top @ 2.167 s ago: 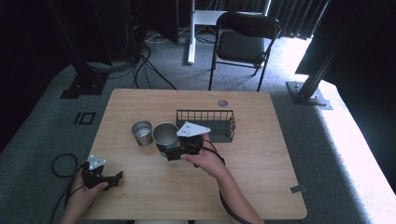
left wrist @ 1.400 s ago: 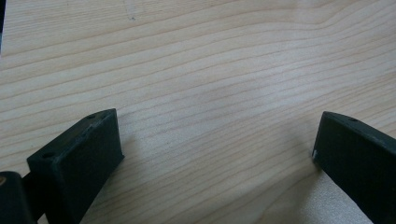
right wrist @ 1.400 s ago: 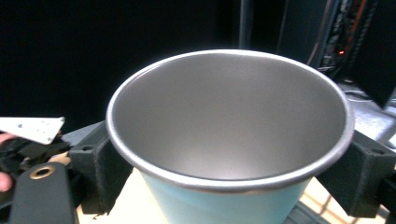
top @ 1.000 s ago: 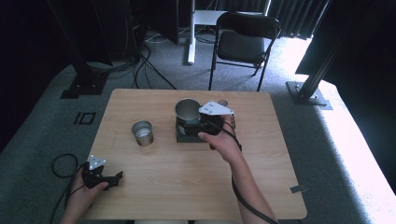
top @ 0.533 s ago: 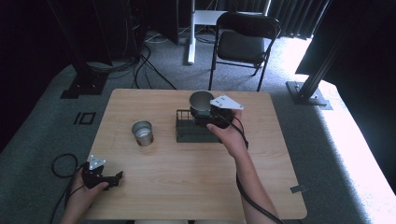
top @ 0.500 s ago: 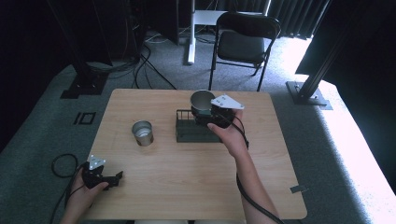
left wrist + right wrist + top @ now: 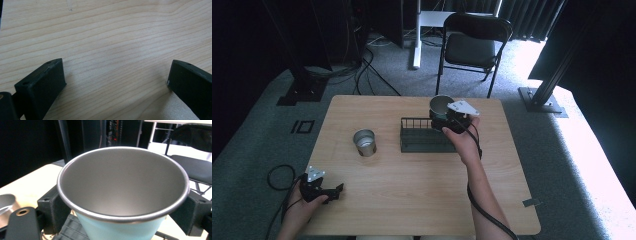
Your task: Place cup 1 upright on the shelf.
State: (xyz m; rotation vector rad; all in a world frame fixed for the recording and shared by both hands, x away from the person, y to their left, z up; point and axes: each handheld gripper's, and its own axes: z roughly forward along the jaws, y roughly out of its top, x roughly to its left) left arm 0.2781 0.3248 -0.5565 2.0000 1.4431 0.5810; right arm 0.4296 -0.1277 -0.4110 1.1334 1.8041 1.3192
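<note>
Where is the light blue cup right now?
In the high view the cup is held by the right gripper above the far right end of the black wire basket, near the table's far edge.

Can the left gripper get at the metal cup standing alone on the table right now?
Probably yes. The left gripper rests open at the near left edge, holding nothing, and bare table lies between it and the metal cup. The right gripper is busy over the wire basket.
</note>
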